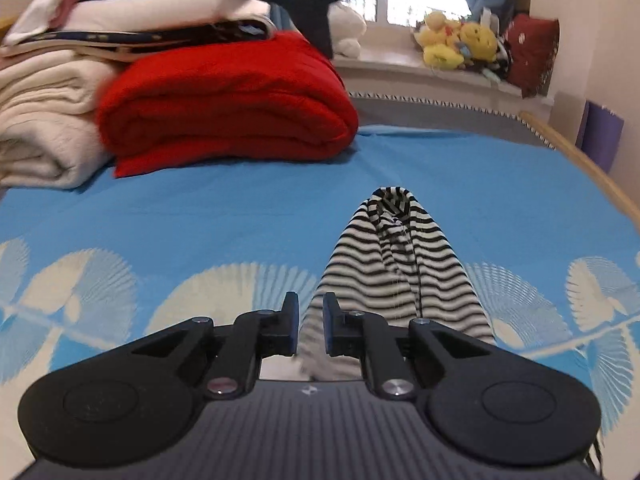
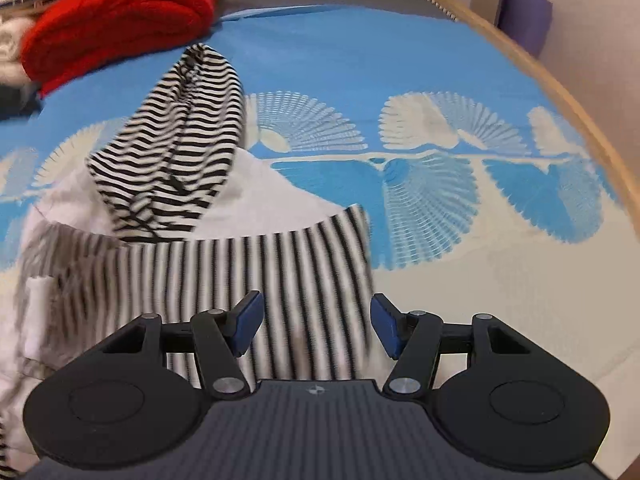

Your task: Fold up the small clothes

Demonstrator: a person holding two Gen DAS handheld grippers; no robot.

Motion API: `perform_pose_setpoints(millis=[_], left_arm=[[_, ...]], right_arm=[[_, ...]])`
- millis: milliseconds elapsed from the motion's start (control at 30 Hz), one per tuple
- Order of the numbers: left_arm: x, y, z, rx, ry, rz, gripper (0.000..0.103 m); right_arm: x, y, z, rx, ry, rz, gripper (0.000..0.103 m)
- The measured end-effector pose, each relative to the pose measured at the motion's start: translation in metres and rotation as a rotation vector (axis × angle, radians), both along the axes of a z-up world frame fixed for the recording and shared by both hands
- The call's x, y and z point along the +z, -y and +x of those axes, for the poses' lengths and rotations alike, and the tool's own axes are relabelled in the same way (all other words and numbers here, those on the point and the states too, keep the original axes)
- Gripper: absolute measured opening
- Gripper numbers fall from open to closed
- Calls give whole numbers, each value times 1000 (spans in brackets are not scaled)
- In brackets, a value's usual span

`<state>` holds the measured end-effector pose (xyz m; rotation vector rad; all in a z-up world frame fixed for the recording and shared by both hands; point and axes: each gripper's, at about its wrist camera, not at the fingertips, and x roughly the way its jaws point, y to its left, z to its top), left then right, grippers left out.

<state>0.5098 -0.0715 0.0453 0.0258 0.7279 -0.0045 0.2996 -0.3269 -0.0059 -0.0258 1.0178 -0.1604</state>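
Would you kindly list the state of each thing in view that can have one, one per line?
left tool: nearly shut on a fold of the striped garment.
right tool: open, nothing between its pads.
striped garment: partly folded, one striped part lying over the white part.
red blanket: folded, on the bed.
cream blankets: folded, stacked beside the red blanket.

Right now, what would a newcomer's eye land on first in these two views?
Probably the black-and-white striped garment, lying on the blue bedspread and reaching up between the left gripper's nearly shut jaws. Next, the folded red blanket at the back left, beside cream blankets. The right gripper hovers open over the garment's striped hem.
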Motion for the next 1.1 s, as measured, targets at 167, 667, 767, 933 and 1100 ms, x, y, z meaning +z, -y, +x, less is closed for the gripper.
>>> perform_pose_setpoints(millis=[167, 667, 767, 933, 1100], left_arm=[[-41, 23, 90, -61, -5, 14, 16], [-117, 54, 242, -34, -134, -28, 3], [-94, 54, 207, -120, -78, -30, 3], [-39, 39, 73, -341, 54, -27, 3], [-24, 11, -99, -497, -10, 39, 3]], right_arm=[[-11, 8, 6, -8, -26, -43, 64], [-22, 5, 27, -12, -46, -34, 65], [-15, 9, 30, -26, -27, -12, 65], [2, 14, 29, -81, 31, 65, 65], [13, 18, 23, -121, 60, 135, 65]])
